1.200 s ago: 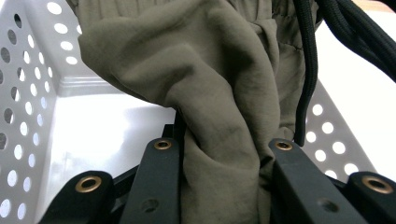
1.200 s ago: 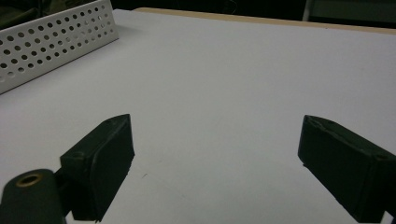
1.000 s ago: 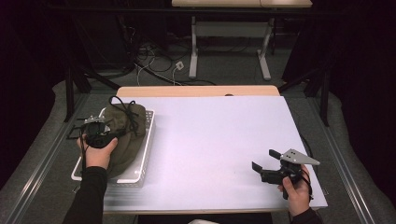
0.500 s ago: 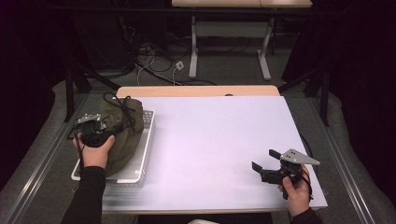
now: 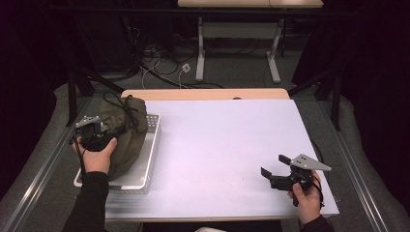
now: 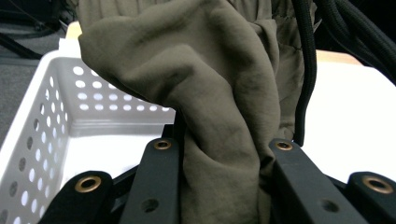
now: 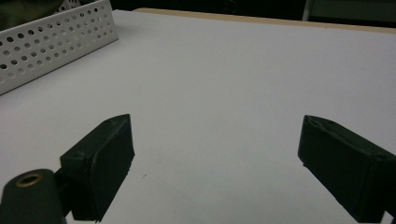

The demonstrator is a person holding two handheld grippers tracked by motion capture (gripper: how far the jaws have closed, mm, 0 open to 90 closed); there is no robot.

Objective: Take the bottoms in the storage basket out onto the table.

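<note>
Right tongs (image 5: pixel 271 171) sit near right on the table (image 5: pixel 217 145), jaws wide apart with nothing between them, just bare white surface in the right gripper view; judged idle, parked out of the way while the other hand works. Left tongs (image 5: pixel 113 131) at the left side, over the basket (image 5: pixel 150 145), jaws clamped on a fold of the olive bag (image 5: pixel 126 140). In the left gripper view the bag (image 6: pixel 219 107) bunches up between the two black jaws and hangs from the pinch, basket wall (image 6: pixel 51 107) behind and below it, so the cloth looks partly raised off the basket floor. A black cord (image 6: pixel 306 70) runs down the bag's right side, just beside the right jaw, not caught in it. Grip is on loose cloth near the bag's left edge, likely so the bag can be pulled up and out of the basket; bulk of it lies in the basket, right of and beyond the left tongs. Bag is well apart from the right tongs, across the table. Far edge of the table is bare wood, floor cables beyond.
</note>
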